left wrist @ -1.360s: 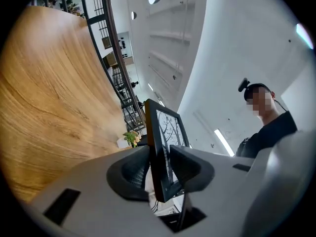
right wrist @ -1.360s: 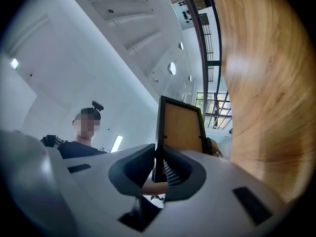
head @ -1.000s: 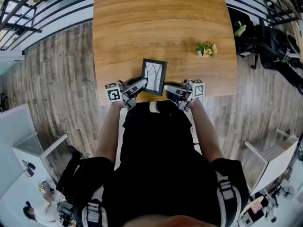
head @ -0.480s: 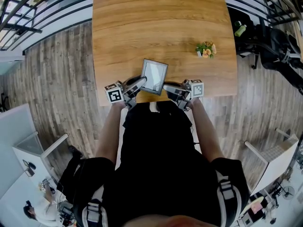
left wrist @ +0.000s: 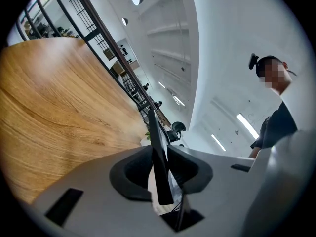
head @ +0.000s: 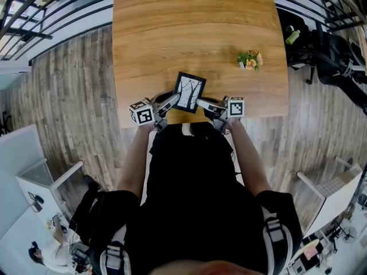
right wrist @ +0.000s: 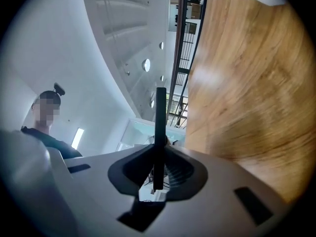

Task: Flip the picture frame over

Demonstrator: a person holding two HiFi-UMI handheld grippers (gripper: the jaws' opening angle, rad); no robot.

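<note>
My left hand-held gripper (head: 172, 101) is clenched on the left edge of the picture frame (head: 190, 92). In the left gripper view the thin dark edge stands between the two pads, which press on it from both sides, having just drawn in. My right hand-held gripper (head: 200, 103) grasps the opposite edge. Its jaws have just been closing, and the right gripper view shows the frame's edge upright between the pads, both against it.

In the head view the frame sits between the two grippers just below the middle of the picture, lifted off the counter (head: 195, 33) near its lower edge. It is tilted, and the side with the bare-tree print faces up at me. A small potted plant (head: 250, 59) stands well apart on the counter, toward the right. Grey plank floor (head: 69, 96) shows on both sides.
</note>
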